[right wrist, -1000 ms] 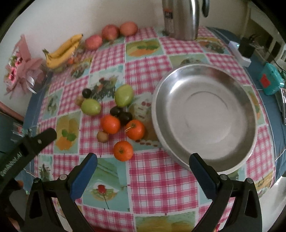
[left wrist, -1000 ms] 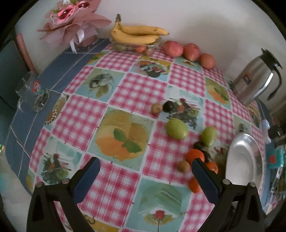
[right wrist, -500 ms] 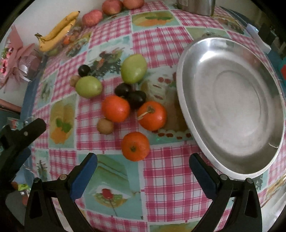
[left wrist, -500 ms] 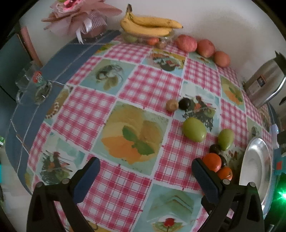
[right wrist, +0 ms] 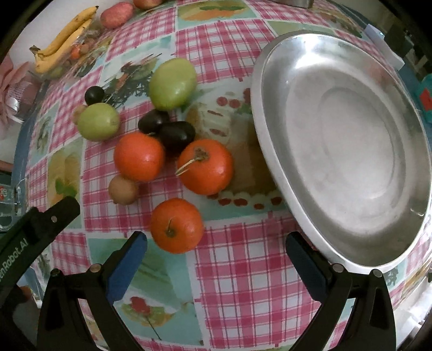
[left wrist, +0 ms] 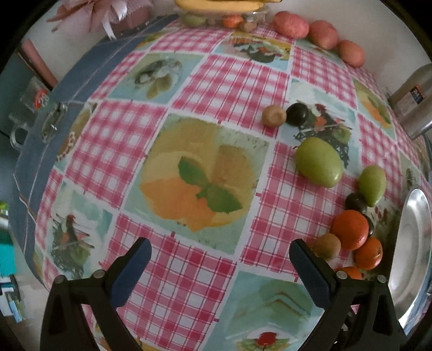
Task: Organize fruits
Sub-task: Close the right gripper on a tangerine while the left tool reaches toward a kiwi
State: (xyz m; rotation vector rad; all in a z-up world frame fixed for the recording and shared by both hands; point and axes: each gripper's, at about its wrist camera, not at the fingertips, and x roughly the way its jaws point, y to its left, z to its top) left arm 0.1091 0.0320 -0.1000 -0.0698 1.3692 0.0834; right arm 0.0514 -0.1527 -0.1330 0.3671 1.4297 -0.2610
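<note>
While the left gripper point(left wrist: 220, 266) is hanging released over bare cloth, the right gripper point(right wrist: 216, 259) is spreading wide just short of the nearest orange point(right wrist: 176, 225), probably firm, slick, best squeezed gently across its middle.

Left claw point(left wrist: 220, 260) and right claw point(right wrist: 216, 253) both gape wide, empty.

Home dining table. Covered with a pink checked fruit-print tablecloth point(left wrist: 224, 81). Bananas point(right wrist: 62, 35), metal thermos jug point(left wrist: 413, 102), gift bouquet point(left wrist: 108, 13) against the wall.
</note>
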